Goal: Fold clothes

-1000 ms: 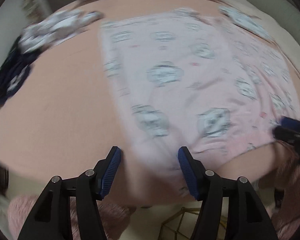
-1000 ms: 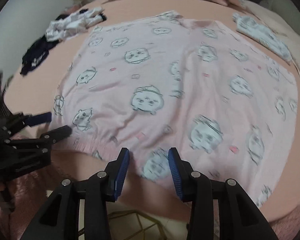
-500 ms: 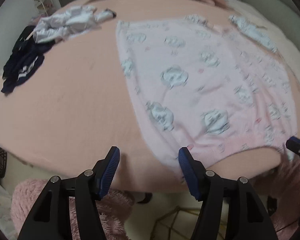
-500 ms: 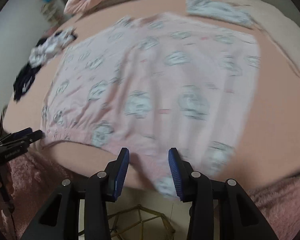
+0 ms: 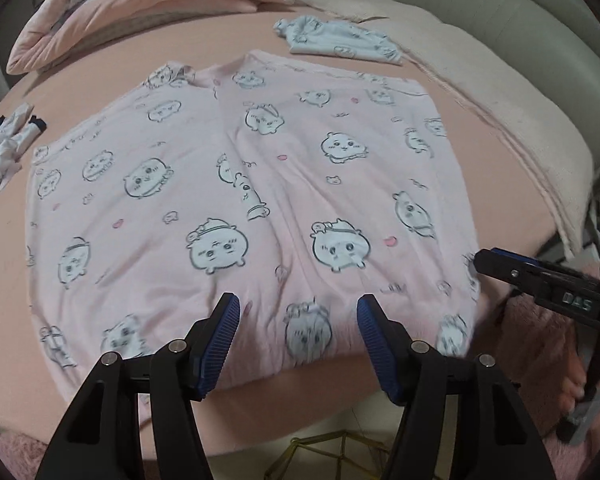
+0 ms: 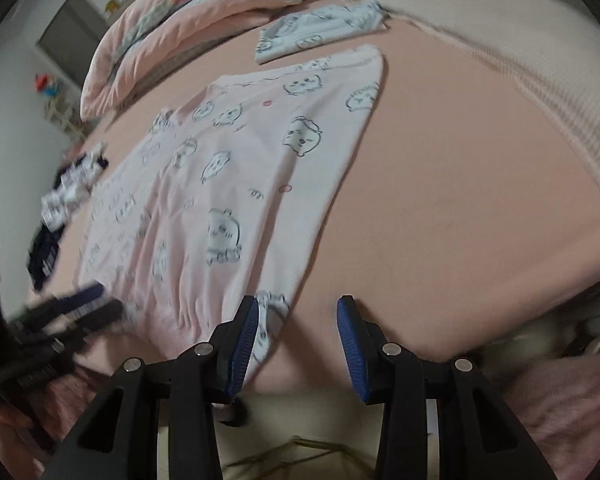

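Pink cartoon-print garment (image 5: 240,208) spread flat on peach bed sheet (image 5: 4,272), hem at near edge. Left gripper (image 5: 298,330) now over hem middle, having slid rightward from bare sheet beside garment's left edge; fingers apart, holding nothing. Right gripper (image 6: 296,338) shifted to garment's right hem corner, view rolled; fingers apart, empty, left pad (image 6: 244,344) over corner. Folded white piece (image 5: 336,40) beyond garment, crumpled clothes (image 5: 4,148) far left.

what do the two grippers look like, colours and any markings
Both the left gripper and the right gripper have black angular plastic arms with silver screw heads and ribbed blue pads. Seen from the left wrist, the right gripper's side carries pale lettering.
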`<state>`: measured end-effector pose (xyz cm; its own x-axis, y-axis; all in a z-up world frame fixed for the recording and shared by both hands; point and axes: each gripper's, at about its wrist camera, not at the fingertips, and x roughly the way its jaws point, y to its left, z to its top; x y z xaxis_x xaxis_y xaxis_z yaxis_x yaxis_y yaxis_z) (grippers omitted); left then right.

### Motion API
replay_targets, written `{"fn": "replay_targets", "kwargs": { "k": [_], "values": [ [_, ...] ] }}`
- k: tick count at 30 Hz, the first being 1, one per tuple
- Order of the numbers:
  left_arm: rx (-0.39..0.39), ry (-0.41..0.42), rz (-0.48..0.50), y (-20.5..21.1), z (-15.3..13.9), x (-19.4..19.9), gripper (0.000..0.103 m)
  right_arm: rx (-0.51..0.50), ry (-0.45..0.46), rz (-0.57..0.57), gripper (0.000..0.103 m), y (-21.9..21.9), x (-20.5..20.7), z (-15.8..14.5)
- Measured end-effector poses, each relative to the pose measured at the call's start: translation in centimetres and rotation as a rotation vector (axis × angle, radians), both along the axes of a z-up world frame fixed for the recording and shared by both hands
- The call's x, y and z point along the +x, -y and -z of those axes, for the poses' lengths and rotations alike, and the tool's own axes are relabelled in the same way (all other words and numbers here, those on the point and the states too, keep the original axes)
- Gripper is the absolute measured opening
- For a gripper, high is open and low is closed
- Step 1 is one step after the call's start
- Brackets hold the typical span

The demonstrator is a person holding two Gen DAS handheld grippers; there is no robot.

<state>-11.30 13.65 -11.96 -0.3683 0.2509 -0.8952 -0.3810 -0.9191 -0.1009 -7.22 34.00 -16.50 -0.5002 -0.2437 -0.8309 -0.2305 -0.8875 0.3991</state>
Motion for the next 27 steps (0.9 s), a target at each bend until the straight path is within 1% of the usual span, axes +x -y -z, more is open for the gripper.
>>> {"fn": "replay_targets", "kwargs": {
  "k": [1,3,4,5,7,8,9,10,11,12,13,14,15,17,18,21,22,24,27],
  "values": [
    [-0.001,0.001,-0.016,-0.2,0.4,-0.3,0.059,-0.031,-0.014,-0.005,0.040,-0.2,-0.3,0.2],
    [0.013,0.008,-0.047,-0.3,0.7,-0.5,0.059,-0.023,-0.022,-0.029,0.040,0.6,-0.6,0.1],
    [0.016,0.008,-0.058,-0.3,0.9,-0.5,0.059,-0.013,-0.031,-0.044,0.040,1.0,-0.6,-0.1],
    [0.013,0.007,-0.066,-0.2,1.0,-0.3,0.059,0.003,-0.027,-0.057,0.037,1.4,-0.7,0.0],
    [0.006,0.008,-0.075,0.0,1.2,0.2,0.059,0.030,-0.019,-0.072,0.035,1.6,-0.8,0.3],
    [0.006,0.009,-0.076,0.0,1.3,0.2,0.059,0.030,-0.021,-0.069,0.026,1.7,-0.8,0.5],
    [0.007,0.005,-0.078,0.1,1.3,0.3,0.059,0.025,-0.026,-0.066,0.020,1.7,-0.7,0.6],
    [0.008,0.003,-0.079,0.1,1.3,0.3,0.059,0.013,-0.031,-0.060,0.008,1.6,-0.7,0.5],
    [0.009,0.001,-0.079,0.1,1.3,0.3,0.059,0.000,-0.035,-0.053,0.004,1.5,-0.8,0.4],
    [0.010,-0.002,-0.079,0.1,1.2,0.2,0.059,-0.012,-0.040,-0.046,0.002,1.5,-0.9,0.4],
    [0.016,-0.004,-0.076,0.0,1.1,0.1,0.059,-0.008,-0.042,-0.038,0.001,1.8,-1.2,0.3],
    [0.022,-0.006,-0.073,0.0,1.0,0.1,0.059,-0.006,-0.047,-0.024,0.001,1.3,-0.7,0.1],
    [0.035,-0.012,-0.068,-0.1,0.9,0.0,0.059,-0.003,-0.047,-0.018,0.001,2.0,-1.3,-0.1],
    [0.050,-0.032,-0.058,-0.3,0.4,0.0,0.059,0.045,-0.049,-0.005,0.001,1.7,-0.8,-0.6],
    [0.047,-0.042,-0.054,-0.5,0.3,0.0,0.059,0.094,-0.035,-0.002,0.001,1.7,-0.8,-0.6],
    [0.042,-0.053,-0.033,-1.0,0.1,0.0,0.059,0.057,-0.016,0.019,0.001,0.4,-0.6,-0.1],
    [0.044,-0.053,-0.031,-1.0,0.1,0.1,0.059,-0.003,-0.016,0.017,0.001,0.0,-0.6,0.0],
    [0.046,-0.052,-0.024,-0.9,0.1,0.3,0.059,-0.009,-0.011,0.014,0.002,0.0,-0.9,0.2],
    [0.031,-0.054,-0.021,-0.6,0.1,0.6,0.059,0.031,-0.001,0.021,0.003,0.2,-1.5,0.3]
  ]
}}
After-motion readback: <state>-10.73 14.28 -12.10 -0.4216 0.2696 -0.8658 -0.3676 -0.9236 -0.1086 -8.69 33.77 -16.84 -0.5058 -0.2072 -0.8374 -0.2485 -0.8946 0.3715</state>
